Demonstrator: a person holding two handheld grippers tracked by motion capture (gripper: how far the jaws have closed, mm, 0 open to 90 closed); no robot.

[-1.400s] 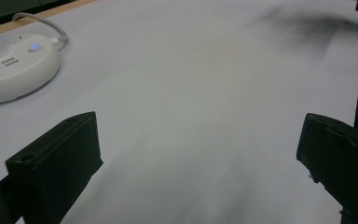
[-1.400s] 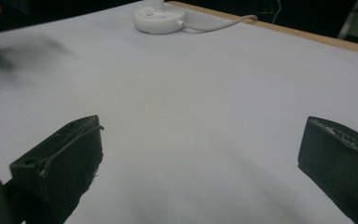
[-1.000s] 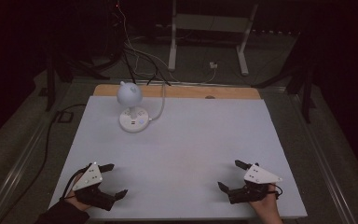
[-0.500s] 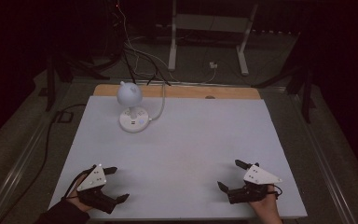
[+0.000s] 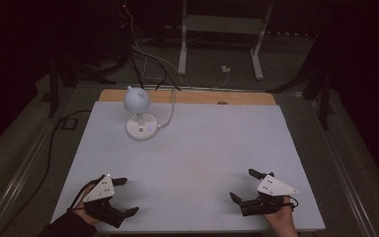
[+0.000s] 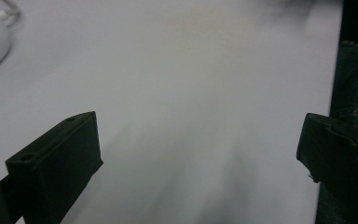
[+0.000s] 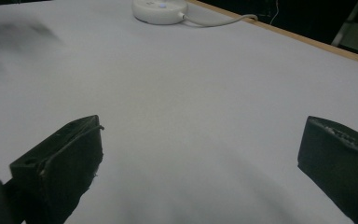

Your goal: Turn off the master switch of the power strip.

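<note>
Left gripper (image 5: 125,196) agape, right gripper (image 5: 245,185) agape

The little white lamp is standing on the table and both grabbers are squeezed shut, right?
Not quite. The lamp does stand on the table, but the left gripper and the right gripper are open, their jaws wide apart in the high view.

Item count: one bench (image 5: 197,163); one white lamp (image 5: 139,114) with round base and one cord (image 5: 170,106); two grippers, left gripper (image 5: 123,197) and right gripper (image 5: 244,185), each with two jaws.
</note>
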